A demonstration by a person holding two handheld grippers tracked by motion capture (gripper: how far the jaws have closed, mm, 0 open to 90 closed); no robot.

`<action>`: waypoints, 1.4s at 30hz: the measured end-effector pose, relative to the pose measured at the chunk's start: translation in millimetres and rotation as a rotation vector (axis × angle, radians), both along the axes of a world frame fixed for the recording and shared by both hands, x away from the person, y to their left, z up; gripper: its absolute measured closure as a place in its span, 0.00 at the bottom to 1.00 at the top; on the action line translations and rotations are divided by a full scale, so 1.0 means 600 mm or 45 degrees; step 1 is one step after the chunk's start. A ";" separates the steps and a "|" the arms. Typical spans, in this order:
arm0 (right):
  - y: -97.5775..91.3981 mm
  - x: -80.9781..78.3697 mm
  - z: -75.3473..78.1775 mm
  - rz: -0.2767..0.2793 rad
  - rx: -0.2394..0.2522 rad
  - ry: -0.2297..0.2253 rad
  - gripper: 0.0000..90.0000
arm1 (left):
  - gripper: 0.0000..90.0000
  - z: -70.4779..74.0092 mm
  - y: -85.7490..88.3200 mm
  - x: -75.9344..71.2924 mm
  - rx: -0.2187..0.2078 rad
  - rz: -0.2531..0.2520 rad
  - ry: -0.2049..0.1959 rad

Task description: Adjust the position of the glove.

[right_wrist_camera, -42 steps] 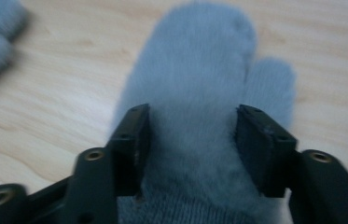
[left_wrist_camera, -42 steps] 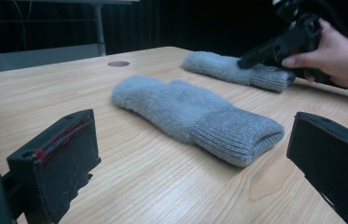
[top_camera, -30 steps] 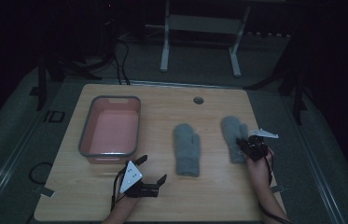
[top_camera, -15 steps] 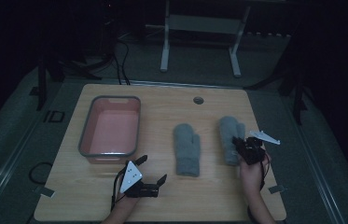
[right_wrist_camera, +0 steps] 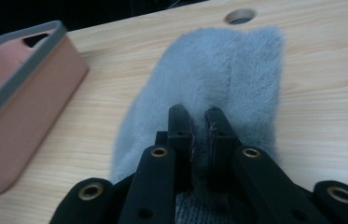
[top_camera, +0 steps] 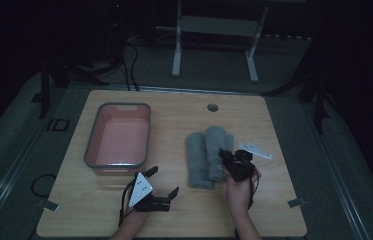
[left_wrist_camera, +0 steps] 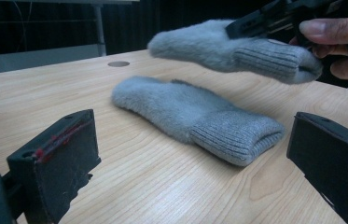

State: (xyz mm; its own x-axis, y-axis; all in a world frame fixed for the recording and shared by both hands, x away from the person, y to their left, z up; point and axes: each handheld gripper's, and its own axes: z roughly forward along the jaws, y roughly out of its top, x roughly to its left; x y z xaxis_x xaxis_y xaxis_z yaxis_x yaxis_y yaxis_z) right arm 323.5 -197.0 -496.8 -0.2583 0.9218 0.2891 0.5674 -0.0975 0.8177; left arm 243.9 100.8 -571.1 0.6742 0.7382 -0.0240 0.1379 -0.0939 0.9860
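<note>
Two grey fuzzy mittens are on the wooden table. One mitten lies flat at mid-table, cuff toward me. My right gripper is shut on the cuff of the second mitten and holds it in the air, just right of and partly over the lying one. My left gripper rests open near the front edge. It points at the lying mitten, with nothing between its jaws.
A pink tray with a grey rim stands at the left of the table. A round cable hole sits near the far edge. A desk frame stands on the floor beyond the table.
My right gripper has lifted its mitten and carried it left, from apart at the right to beside and over the lying mitten. The left gripper has stayed put.
</note>
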 end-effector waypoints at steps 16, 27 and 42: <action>0.087 -0.001 -0.027 0.060 0.000 0.038 0.92 | 0.03 0.000 0.000 0.000 -0.004 0.001 0.002; 0.096 0.005 -0.061 0.049 -0.047 0.082 0.90 | 0.03 0.000 0.000 0.001 -0.005 0.005 0.007; 0.079 0.004 -0.033 0.116 -0.028 0.063 0.67 | 0.03 0.000 0.000 0.001 -0.003 0.006 0.008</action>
State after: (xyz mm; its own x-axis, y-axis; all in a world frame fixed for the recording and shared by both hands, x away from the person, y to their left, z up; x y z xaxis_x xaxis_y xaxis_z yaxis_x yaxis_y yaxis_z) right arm 326.1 -149.6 -516.4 -0.3272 0.9015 0.2833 0.6126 -0.0260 0.7900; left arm 244.3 100.8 -571.1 0.6706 0.7412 -0.0297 0.1442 -0.0909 0.9854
